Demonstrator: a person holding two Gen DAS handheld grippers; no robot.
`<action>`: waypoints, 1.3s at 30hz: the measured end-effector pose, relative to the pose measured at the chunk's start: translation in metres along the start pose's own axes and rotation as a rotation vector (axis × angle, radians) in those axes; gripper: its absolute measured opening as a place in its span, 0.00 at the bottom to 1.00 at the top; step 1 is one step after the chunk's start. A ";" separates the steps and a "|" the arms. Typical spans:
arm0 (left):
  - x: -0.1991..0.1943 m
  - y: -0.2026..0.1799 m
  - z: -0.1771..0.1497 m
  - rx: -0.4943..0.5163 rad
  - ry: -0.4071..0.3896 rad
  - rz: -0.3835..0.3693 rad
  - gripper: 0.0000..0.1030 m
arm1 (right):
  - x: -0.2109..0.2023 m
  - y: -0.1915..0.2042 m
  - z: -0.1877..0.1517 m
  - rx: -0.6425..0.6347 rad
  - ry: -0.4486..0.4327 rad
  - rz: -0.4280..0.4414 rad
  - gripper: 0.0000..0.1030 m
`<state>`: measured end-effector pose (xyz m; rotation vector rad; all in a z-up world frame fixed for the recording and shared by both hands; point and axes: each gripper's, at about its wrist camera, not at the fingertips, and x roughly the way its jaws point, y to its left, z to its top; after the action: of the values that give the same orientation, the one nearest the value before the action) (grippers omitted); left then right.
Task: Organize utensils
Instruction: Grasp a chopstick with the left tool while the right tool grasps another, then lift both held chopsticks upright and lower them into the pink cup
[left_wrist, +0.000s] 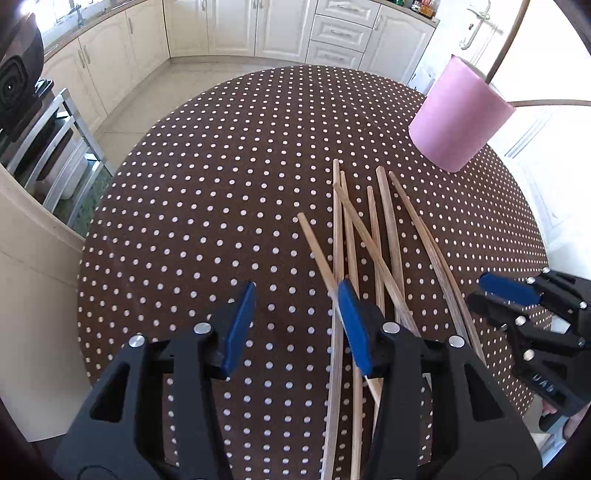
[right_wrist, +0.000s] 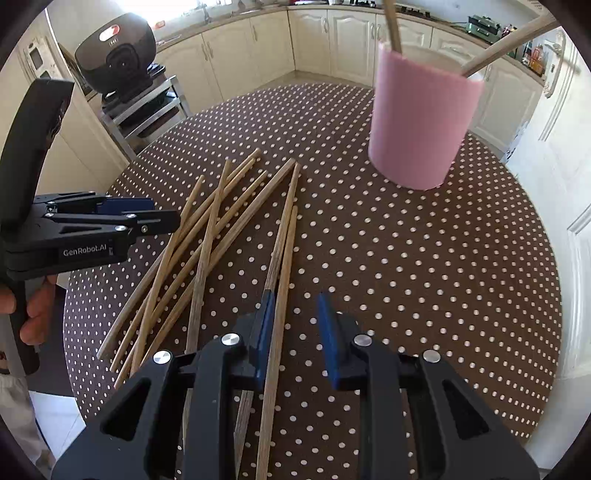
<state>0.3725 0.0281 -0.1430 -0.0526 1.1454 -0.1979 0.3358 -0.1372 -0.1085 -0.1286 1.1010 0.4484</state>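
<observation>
Several wooden chopsticks (left_wrist: 373, 236) (right_wrist: 207, 229) lie crossed in a loose pile on the round table with a brown polka-dot cloth (left_wrist: 221, 184) (right_wrist: 406, 258). A pink cup (left_wrist: 458, 122) (right_wrist: 421, 125) stands beyond them with two chopsticks (right_wrist: 393, 26) in it. My left gripper (left_wrist: 298, 284) (right_wrist: 166, 212) is open just over the pile's left side, its right pad over the sticks and only cloth between the pads. My right gripper (right_wrist: 295, 295) (left_wrist: 476, 290) is low over the pile's right side. One chopstick (right_wrist: 284, 258) runs between its pads beside the left one, and the right pad stands apart from it.
Cream kitchen cabinets (left_wrist: 258, 29) (right_wrist: 332, 40) line the far wall. A black appliance on a metal rack (left_wrist: 18, 85) (right_wrist: 118, 55) stands off the table's left. A person's hand (right_wrist: 33, 306) holds the left gripper's handle. The table edge curves close on the right.
</observation>
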 end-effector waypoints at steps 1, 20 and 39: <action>0.001 0.001 0.001 -0.003 0.000 -0.002 0.44 | 0.003 0.001 0.002 -0.008 0.006 -0.010 0.20; 0.018 0.008 0.019 -0.023 0.000 0.007 0.11 | 0.036 0.001 0.033 0.004 0.018 0.001 0.05; -0.077 -0.015 0.017 0.046 -0.192 0.042 0.06 | -0.061 -0.007 0.019 0.030 -0.179 0.045 0.04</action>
<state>0.3554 0.0267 -0.0642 -0.0062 0.9493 -0.1782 0.3316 -0.1555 -0.0468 -0.0366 0.9358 0.4737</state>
